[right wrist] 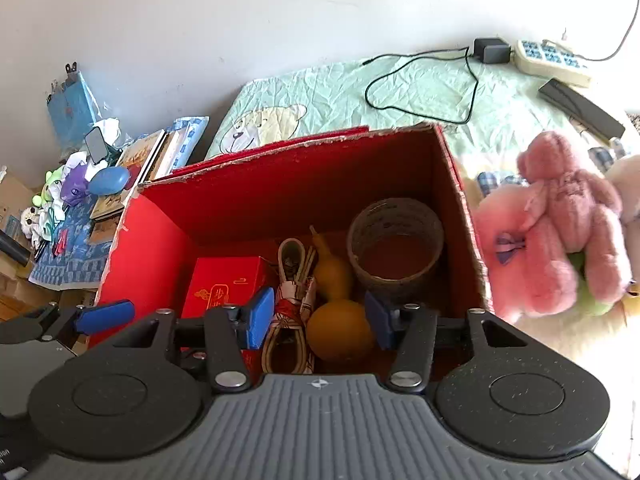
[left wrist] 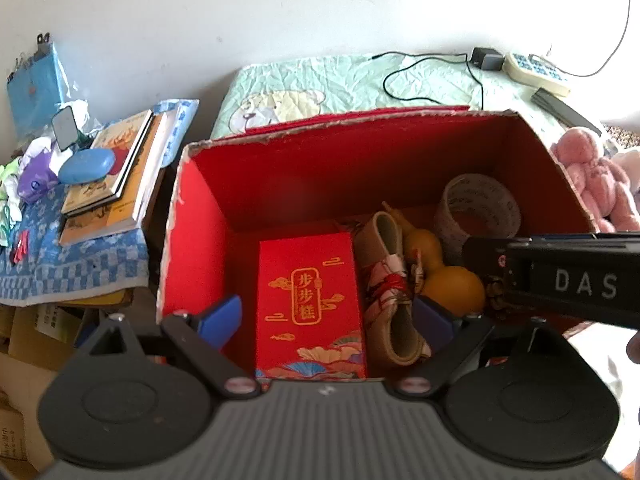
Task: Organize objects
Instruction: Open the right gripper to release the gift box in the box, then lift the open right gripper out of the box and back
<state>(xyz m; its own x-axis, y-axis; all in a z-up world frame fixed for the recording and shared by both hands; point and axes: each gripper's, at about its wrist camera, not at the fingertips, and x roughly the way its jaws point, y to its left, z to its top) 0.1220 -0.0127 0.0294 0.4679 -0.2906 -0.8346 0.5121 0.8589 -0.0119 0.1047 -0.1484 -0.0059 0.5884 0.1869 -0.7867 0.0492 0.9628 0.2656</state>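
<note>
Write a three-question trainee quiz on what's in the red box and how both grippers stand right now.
1. True or false: the gourd lies inside the red box.
2. Which item sits nearest the box's left wall? A) tape roll B) red packet C) pink plush toy
3. Fill in: both the left gripper and the right gripper hover with their fingers ____ and empty.

Key: 1 true; 2 B; 3 open.
</note>
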